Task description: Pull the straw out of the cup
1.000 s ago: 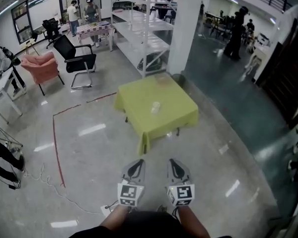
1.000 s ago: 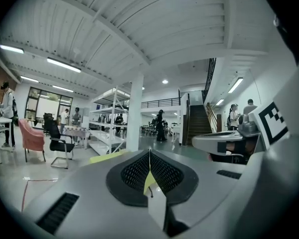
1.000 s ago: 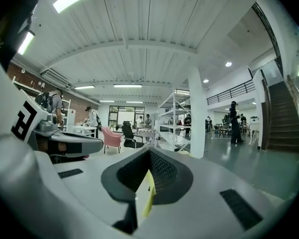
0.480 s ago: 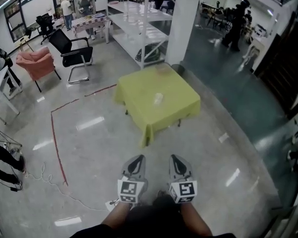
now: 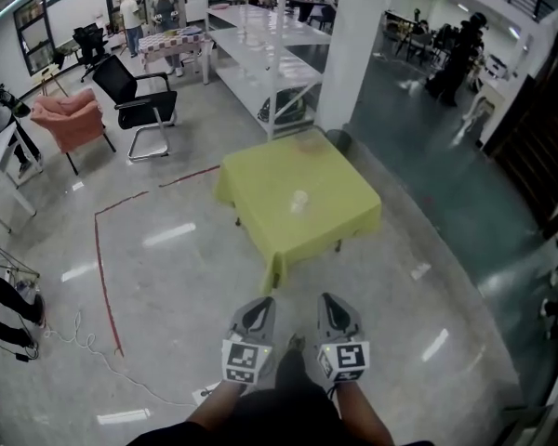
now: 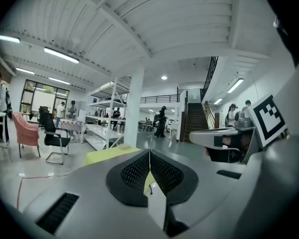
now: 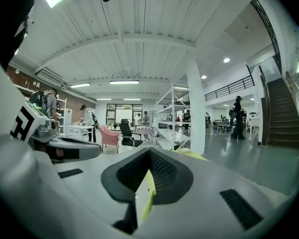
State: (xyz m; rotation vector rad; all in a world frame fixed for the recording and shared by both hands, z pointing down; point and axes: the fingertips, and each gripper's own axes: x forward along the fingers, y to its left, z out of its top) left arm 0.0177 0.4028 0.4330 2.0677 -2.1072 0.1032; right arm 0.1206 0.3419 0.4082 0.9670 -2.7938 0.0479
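- Since a second ago the yellow-green tabletop (image 5: pixel 339 189) has grown larger in the head view and its hanging near corner has slid down toward me, while both tools sit a touch lower at the bottom edge.
- My left tool (image 5: pixel 259 302) is closed: in the left gripper view its two dark ribbed pads meet at the tip, with only a thin wedge of gap behind, and nothing is caught between them.
- My right tool (image 5: pixel 327 298) reads the same in the right gripper view, with the pads together at the tip and nothing held; only a sliver of the yellow cloth shows through the wedge.
- Both tools are side by side, close together and pointing forward, each with its marker cube (image 5: pixel 243 362) nearest me.
- A small pale cup (image 5: pixel 300 201) stands about in the middle of the tabletop, upright as far as I can tell.
- From here the straw is too small to make out.
- That cup is well apart from both tools, straight ahead and roughly on the line that runs between them, with a stretch of shiny grey floor (image 5: pixel 186 277) in between.
- Near the tabletop's far corner there is a blurred brownish thing (image 5: pixel 307 143) that I cannot identify.
- Beyond the tabletop stand a white pillar (image 5: pixel 353 45) and white shelving (image 5: pixel 260 54); to the left are a black chair (image 5: pixel 139 105) and a pink chair (image 5: pixel 70 119).
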